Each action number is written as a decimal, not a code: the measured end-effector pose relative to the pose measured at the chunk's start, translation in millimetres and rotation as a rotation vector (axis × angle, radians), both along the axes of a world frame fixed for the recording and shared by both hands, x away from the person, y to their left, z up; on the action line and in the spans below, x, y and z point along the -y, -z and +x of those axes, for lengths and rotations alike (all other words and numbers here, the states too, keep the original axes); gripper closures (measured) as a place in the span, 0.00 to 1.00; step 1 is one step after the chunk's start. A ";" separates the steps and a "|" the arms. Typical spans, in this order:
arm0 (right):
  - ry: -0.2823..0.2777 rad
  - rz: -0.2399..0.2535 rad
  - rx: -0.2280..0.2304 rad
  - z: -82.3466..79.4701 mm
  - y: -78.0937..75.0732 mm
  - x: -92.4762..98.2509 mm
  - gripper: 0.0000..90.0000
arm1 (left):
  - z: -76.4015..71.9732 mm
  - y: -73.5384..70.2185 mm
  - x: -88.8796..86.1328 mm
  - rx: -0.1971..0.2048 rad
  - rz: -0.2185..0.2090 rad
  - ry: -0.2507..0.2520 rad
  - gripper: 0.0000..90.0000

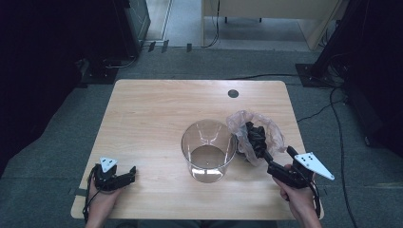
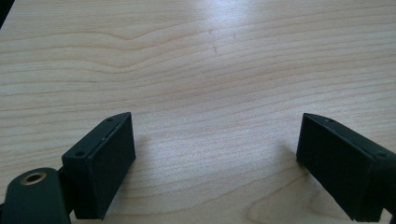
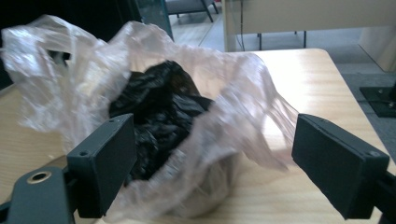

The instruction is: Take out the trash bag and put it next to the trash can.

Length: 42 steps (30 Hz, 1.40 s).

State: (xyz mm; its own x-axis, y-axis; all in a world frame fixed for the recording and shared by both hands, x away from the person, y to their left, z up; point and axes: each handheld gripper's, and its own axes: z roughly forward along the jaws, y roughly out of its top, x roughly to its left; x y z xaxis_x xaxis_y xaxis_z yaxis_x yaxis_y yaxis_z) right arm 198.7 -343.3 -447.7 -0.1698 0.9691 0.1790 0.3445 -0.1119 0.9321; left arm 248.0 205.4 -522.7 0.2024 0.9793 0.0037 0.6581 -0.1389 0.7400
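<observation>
1. Two bags, one inside the other: a crumpled black bag sits in the mouth of a clear plastic bag, which lies on the table just right of a clear bin, touching or nearly touching its rim.
2. The right gripper has its jaws spread wide around the near edge of the clear film — nothing is pinched, the pads stand off the plastic on both sides.
3. The left gripper rests at the near left corner of the table, well apart from the bags, jaws spread over bare wood.
4. The bin stands upright and looks unlined, with nothing draped over its rim.
5. My reading — the work is at an early stage: if a bag is meant for the bin, it has yet to be gripped, opened out and fitted.
</observation>
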 end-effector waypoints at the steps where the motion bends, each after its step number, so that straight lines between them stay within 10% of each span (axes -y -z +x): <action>1: 0.005 0.002 -0.006 -1.2 1.4 1.7 0.16 | 0.0 0.0 0.0 0.000 0.000 0.000 0.12; 42: 0.170 -0.184 -0.321 -6.2 76.1 57.1 0.16 | 0.0 0.1 0.1 0.002 -0.001 -0.001 0.12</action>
